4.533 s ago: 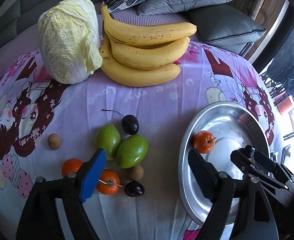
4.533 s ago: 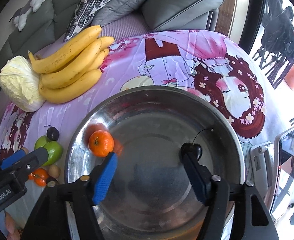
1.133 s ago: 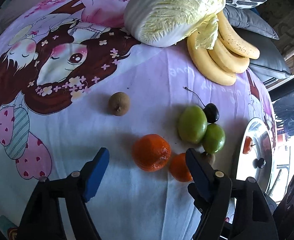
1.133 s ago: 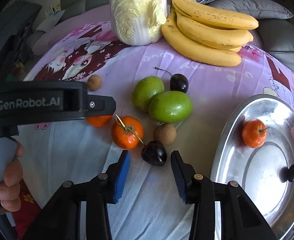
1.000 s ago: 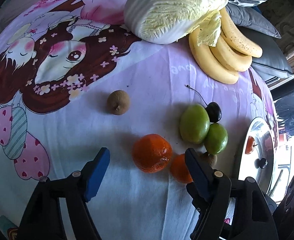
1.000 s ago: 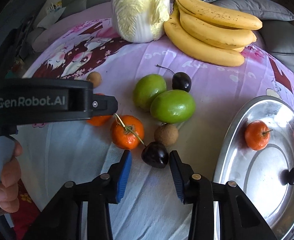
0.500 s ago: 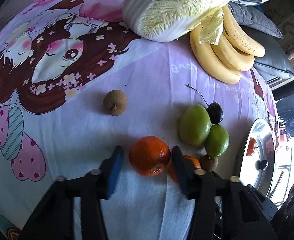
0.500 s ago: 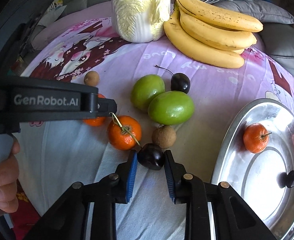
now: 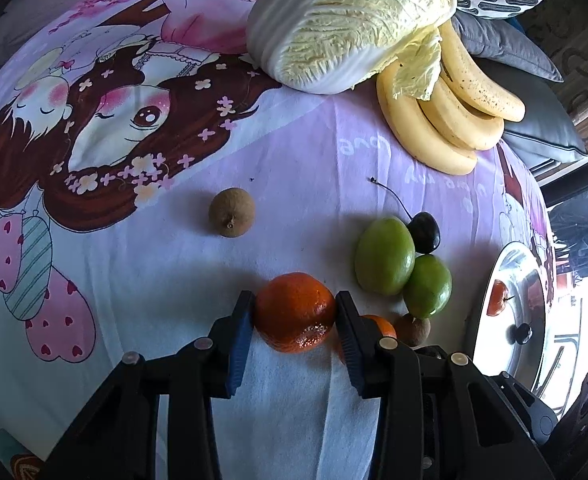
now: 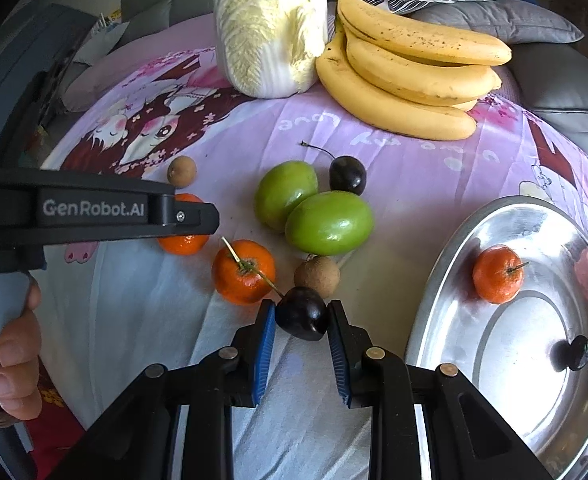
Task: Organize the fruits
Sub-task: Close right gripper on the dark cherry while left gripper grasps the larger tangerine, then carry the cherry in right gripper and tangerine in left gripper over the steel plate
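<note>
Left claw (image 9: 294, 312) grips a tangerine (image 9: 294, 312); right claw (image 10: 301, 318) clamps a dark cherry (image 10: 302, 318).

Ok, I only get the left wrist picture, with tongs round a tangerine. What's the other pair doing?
Observer: The right tongs are shut on a dark cherry.
Operator: And that orange bit peeking out low down?
Observer: A second tangerine, whole, with a thin stem lying across it.
Operator: Who's holding all this?
Observer: Only a hand shows, at the picture's left edge.
</note>
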A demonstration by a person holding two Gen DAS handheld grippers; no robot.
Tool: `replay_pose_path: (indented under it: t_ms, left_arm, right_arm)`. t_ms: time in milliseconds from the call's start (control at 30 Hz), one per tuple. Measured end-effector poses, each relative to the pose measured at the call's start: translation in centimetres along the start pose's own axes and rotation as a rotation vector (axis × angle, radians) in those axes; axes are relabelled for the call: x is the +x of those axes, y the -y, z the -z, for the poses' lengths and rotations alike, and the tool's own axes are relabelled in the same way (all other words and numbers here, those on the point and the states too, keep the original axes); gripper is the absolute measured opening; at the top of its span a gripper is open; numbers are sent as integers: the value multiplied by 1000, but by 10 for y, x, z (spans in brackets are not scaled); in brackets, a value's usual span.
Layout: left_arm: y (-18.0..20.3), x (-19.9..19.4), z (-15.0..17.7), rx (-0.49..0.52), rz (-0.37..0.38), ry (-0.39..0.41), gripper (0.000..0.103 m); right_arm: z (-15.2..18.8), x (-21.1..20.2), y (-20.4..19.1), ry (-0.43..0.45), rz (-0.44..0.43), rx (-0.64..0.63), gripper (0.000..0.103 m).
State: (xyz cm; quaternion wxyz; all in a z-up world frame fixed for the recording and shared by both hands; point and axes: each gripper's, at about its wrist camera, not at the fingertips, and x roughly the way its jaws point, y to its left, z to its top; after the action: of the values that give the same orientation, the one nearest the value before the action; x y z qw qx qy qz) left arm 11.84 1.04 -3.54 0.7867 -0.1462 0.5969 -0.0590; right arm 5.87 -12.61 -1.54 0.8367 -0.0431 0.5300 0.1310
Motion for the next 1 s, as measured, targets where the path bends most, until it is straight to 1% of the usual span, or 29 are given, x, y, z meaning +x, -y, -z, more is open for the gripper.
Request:
replay_pose_path:
  t_ms: [233,600,833,1000]
  left_arm:
    - [-4,-7,1,-8,4,18,42]
    - [-6,-24,2,-4,18,43,42]
    - [-1,-33,5,12,18,63,42]
    - [8,-38,7,36,14,80,42]
  right_arm:
    - [0,-9,8,19,-3,30,28]
    - [0,-21,6,50,-24,38,28]
    - [0,-30,14,65,-22,87,28]
    - [-1,-41,20,96,-38,112,28]
